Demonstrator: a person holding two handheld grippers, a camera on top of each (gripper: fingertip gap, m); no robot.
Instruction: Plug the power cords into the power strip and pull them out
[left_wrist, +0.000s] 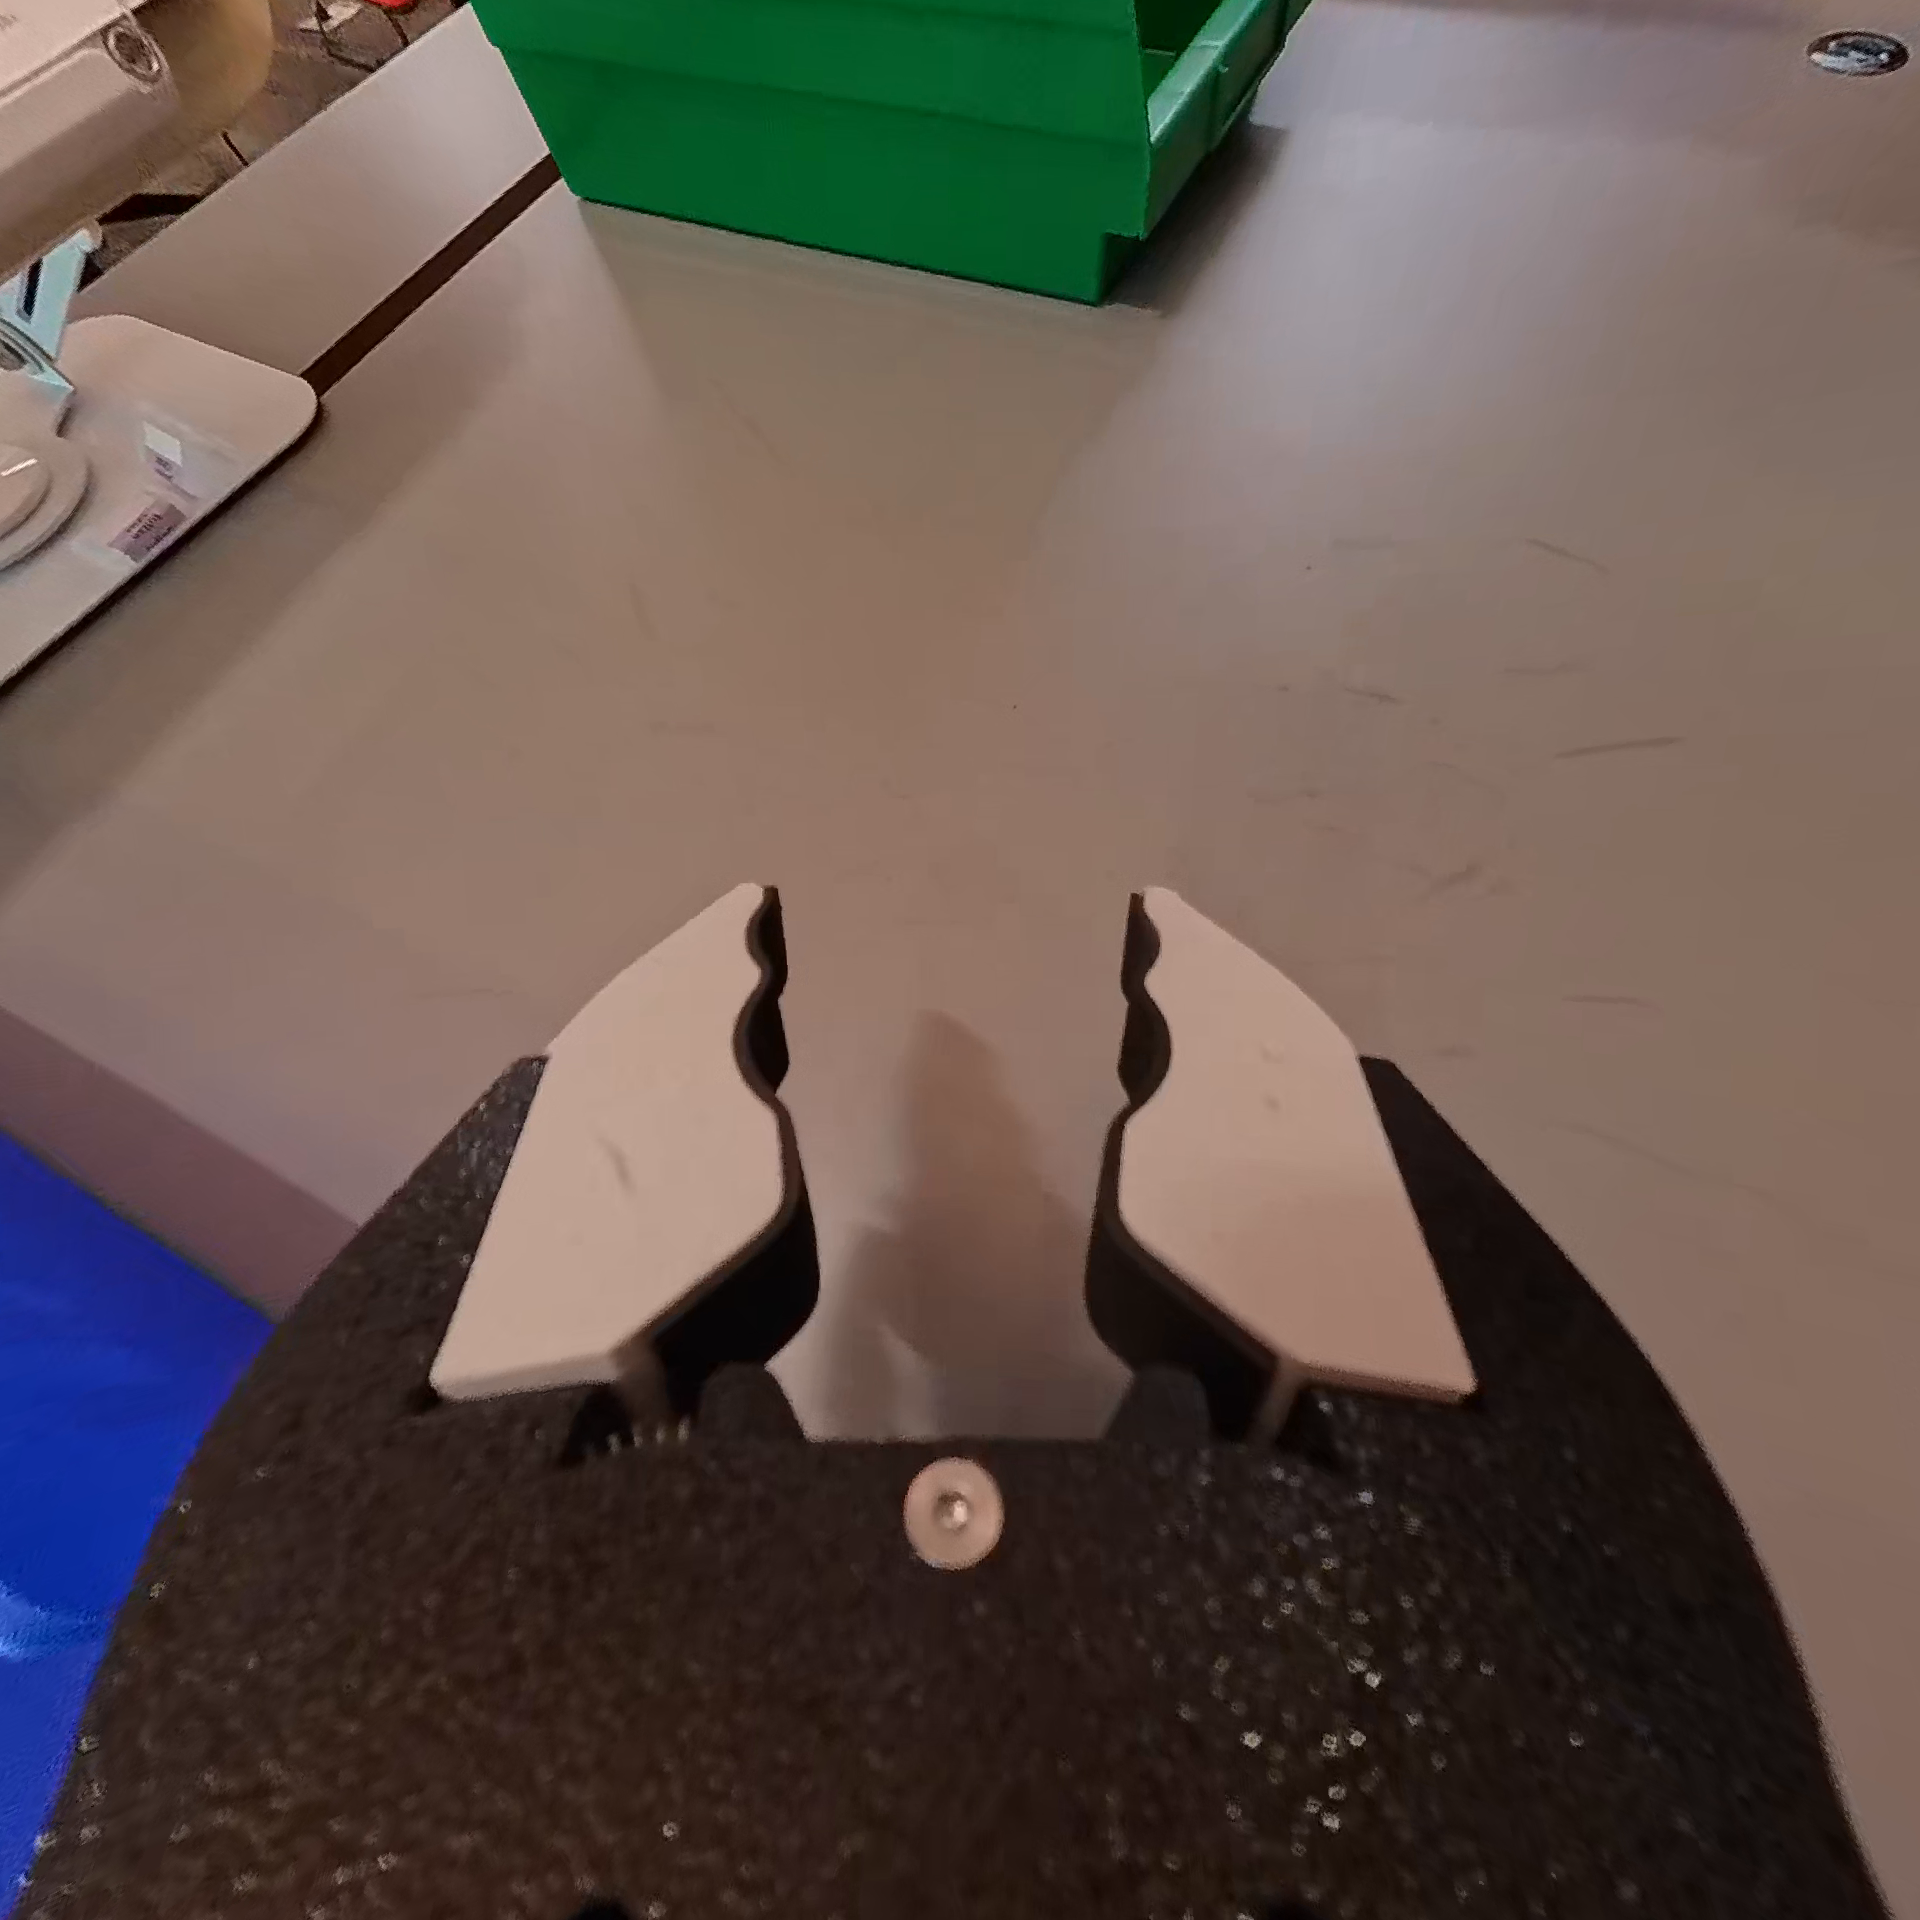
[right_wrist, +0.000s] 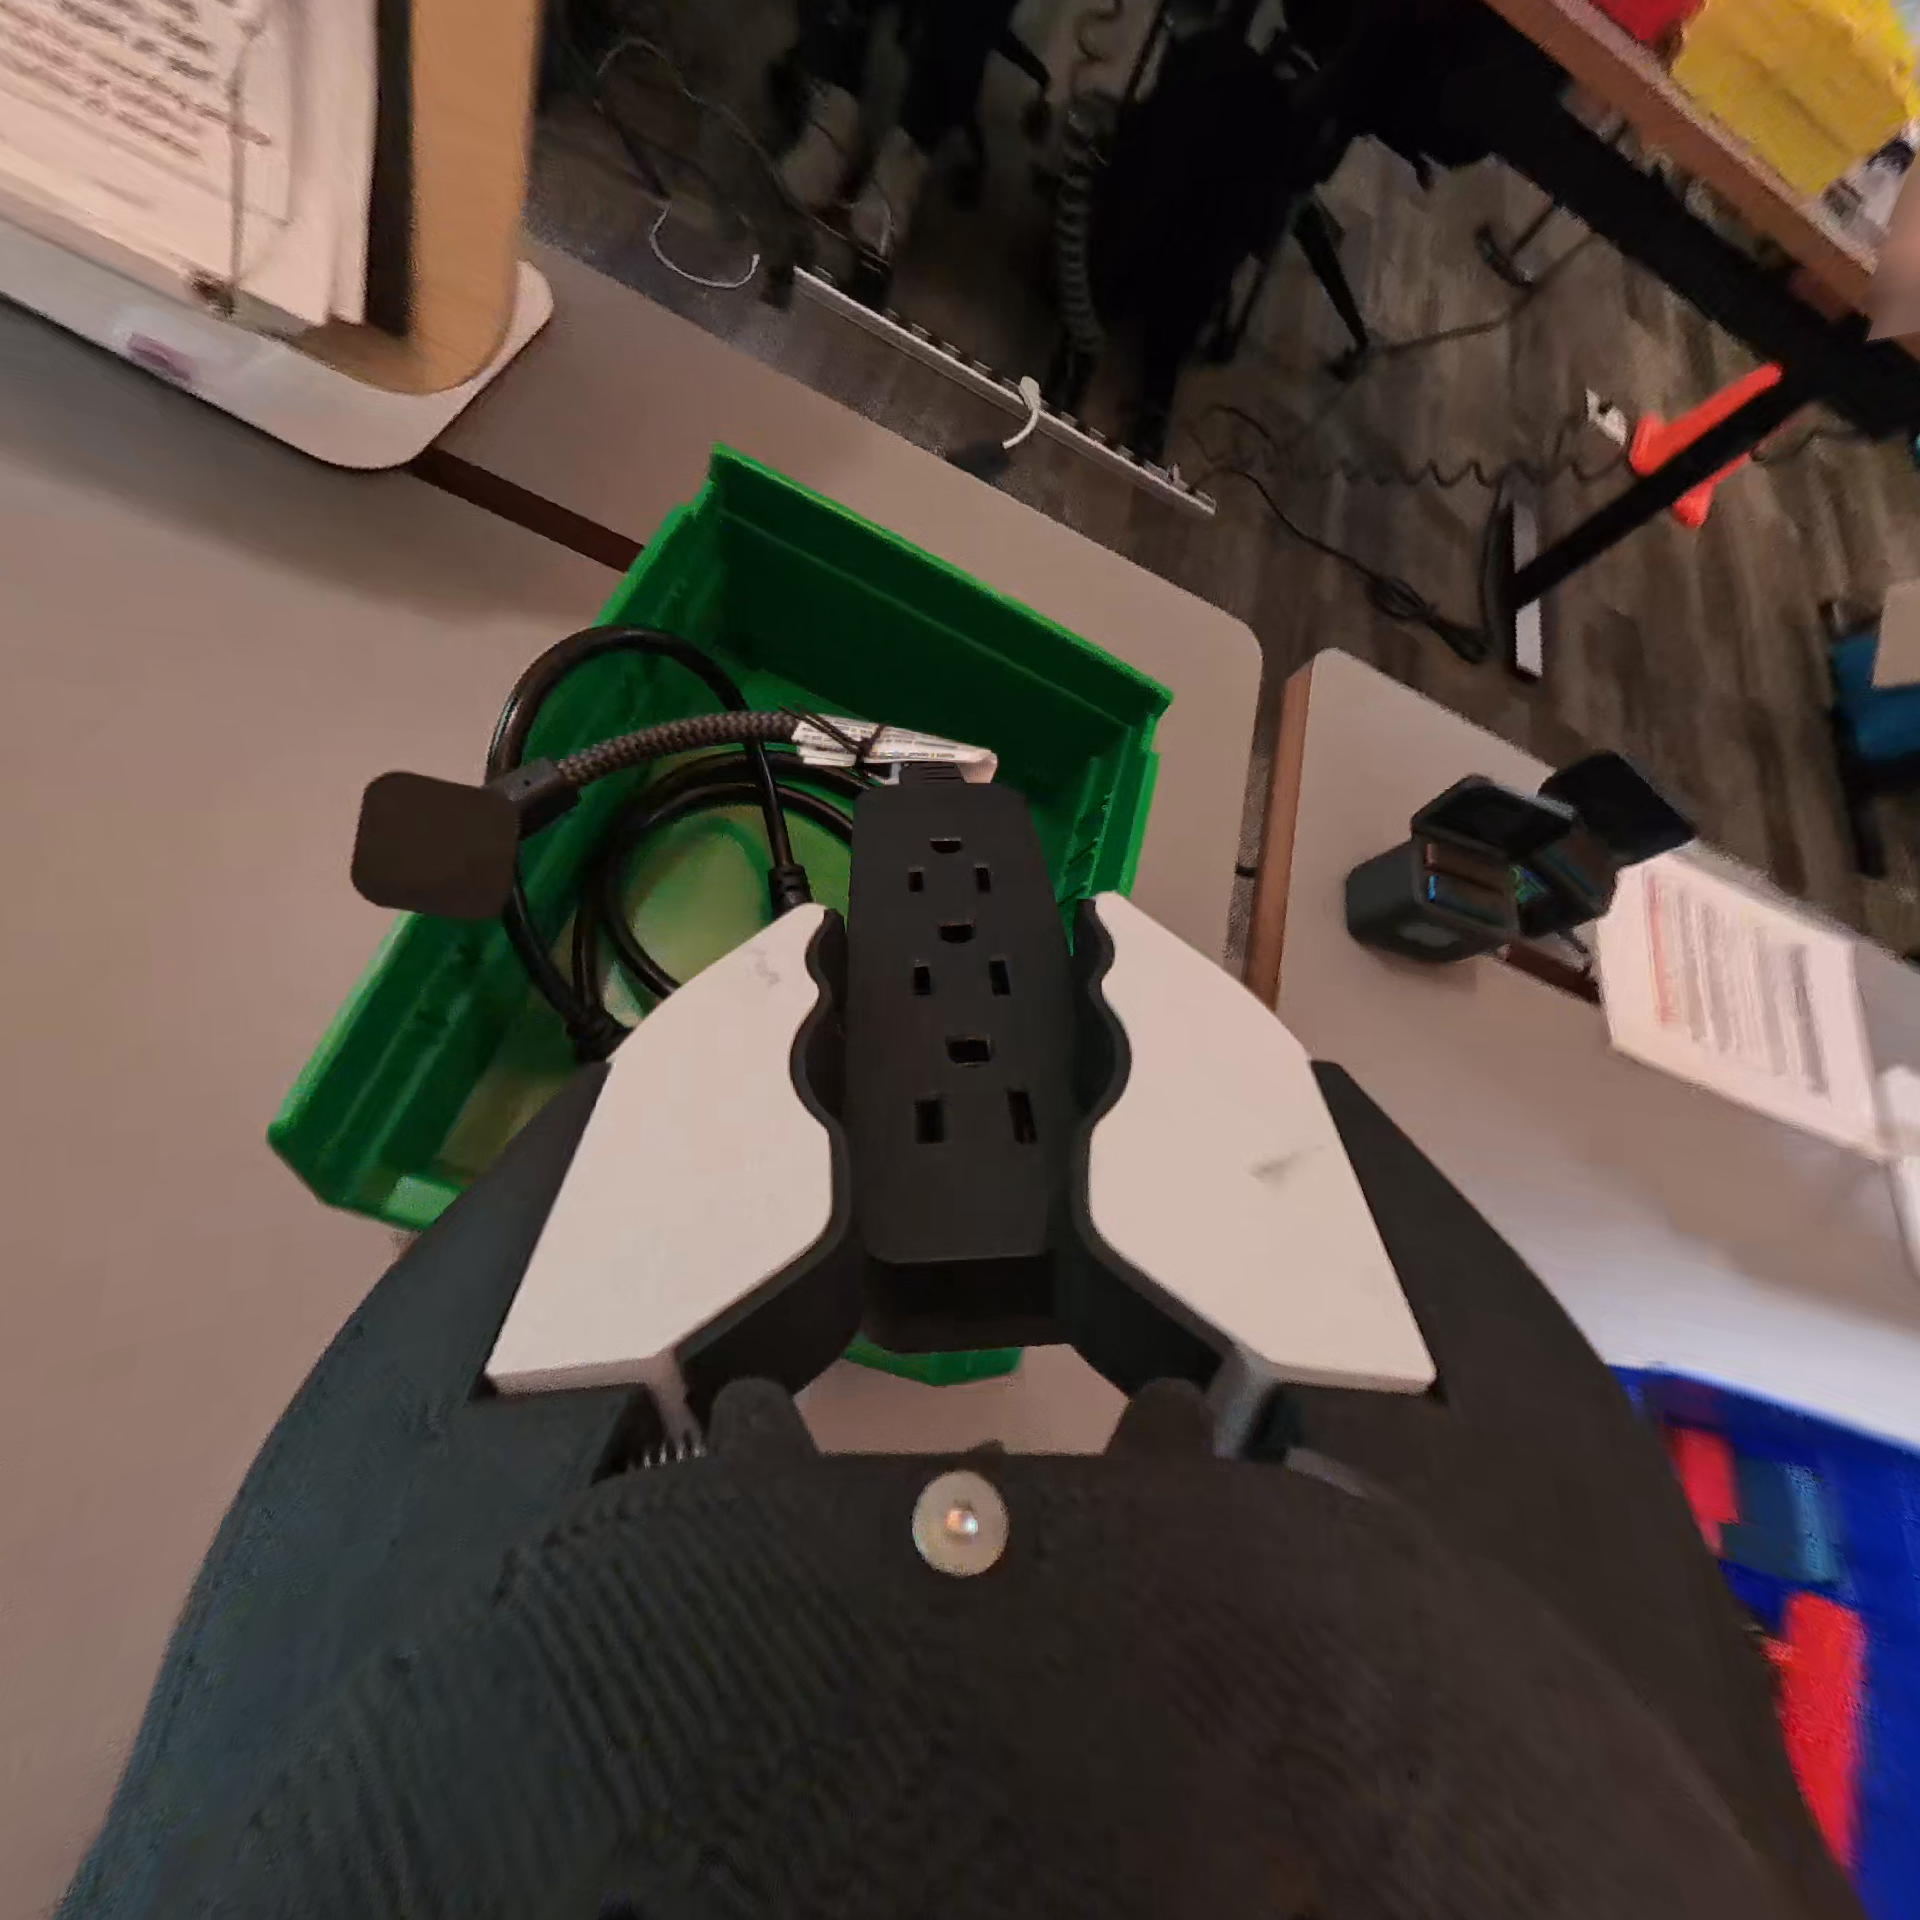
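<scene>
In the right wrist view my right gripper (right_wrist: 954, 920) is shut on a black power strip (right_wrist: 948, 1049) with three outlets facing the camera, held above a green bin (right_wrist: 935, 634). Its braided cord (right_wrist: 644, 750) runs left to a flat black plug (right_wrist: 434, 844) that hangs over the bin's left wall. A thinner black power cord (right_wrist: 613, 925) lies coiled inside the bin. In the left wrist view my left gripper (left_wrist: 954, 904) is open and empty, low over the bare grey table (left_wrist: 935, 644). The green bin (left_wrist: 862, 125) stands far ahead of it.
A white stand base (left_wrist: 156, 436) with small items sits at the table's left. In the right wrist view a black device (right_wrist: 1496, 862) and a paper sheet (right_wrist: 1745, 1008) lie on a second table at right. Beyond the table edge is floor with cables and table legs. The left gripper's tips are roughly 45 centimetres from the right gripper's.
</scene>
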